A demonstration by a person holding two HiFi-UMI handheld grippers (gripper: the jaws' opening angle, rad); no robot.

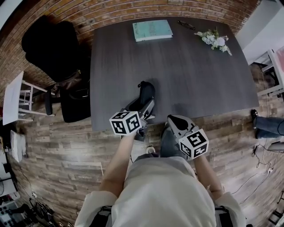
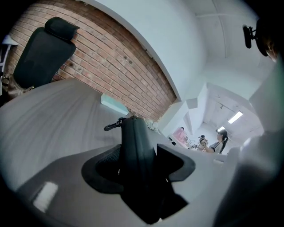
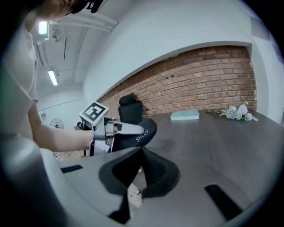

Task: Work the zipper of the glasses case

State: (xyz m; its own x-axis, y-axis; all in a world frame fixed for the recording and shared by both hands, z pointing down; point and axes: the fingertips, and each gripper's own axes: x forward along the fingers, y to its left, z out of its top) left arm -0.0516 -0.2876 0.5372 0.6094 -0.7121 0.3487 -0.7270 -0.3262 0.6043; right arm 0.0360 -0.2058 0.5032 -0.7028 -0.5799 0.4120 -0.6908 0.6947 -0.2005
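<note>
Teal book, white flowers (far corner), black chair, brick wall

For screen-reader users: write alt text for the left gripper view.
A black glasses case is clamped between the fingers of the left gripper over a dark table; a teal book and brick wall lie beyond.

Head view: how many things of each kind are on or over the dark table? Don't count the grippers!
glasses case: 1
teal book: 1
bunch of flowers: 1
small dark thing, too small to name: 1
Total: 4
</note>
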